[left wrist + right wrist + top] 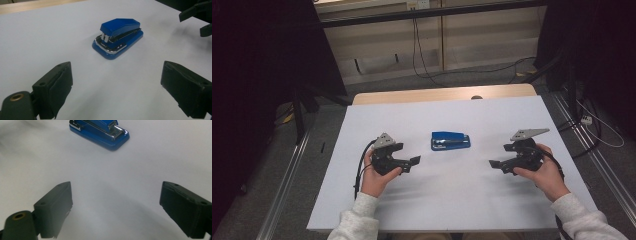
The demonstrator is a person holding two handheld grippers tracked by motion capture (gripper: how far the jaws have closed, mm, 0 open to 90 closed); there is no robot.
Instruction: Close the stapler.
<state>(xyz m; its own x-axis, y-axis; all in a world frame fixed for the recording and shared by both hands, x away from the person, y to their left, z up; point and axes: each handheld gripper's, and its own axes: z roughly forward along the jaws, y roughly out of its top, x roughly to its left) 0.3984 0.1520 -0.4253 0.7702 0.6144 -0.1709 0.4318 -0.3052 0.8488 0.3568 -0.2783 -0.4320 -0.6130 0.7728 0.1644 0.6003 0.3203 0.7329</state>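
A white table (447, 200) takes up the middle of the high view, with a strip of bare wood showing along its far edge. The person's two forearms in pale sleeves come in from the near side, one towards each end of the table.

The left hand (374, 175) holds the left gripper (414, 160) over the left part of the table, pointing inward towards the centre. In the left gripper view (116, 87) its two black jaws stand wide apart with only the bare white surface between them; it has hold of nothing.

The right hand (544, 172) holds the right gripper (493, 164) over the right part of the table, likewise pointing inward. In the right gripper view (116, 207) its jaws are spread just as wide, with nothing between them.

A small blue stapler (450, 141) lies flat on the table between the two grippers, a little farther from the person than they are, and apart from both. In the left gripper view the stapler (117, 38) sits ahead of the jaws, closed, with a silver metal band between the blue top and base. In the right gripper view it (100, 132) lies ahead, near the upper edge.
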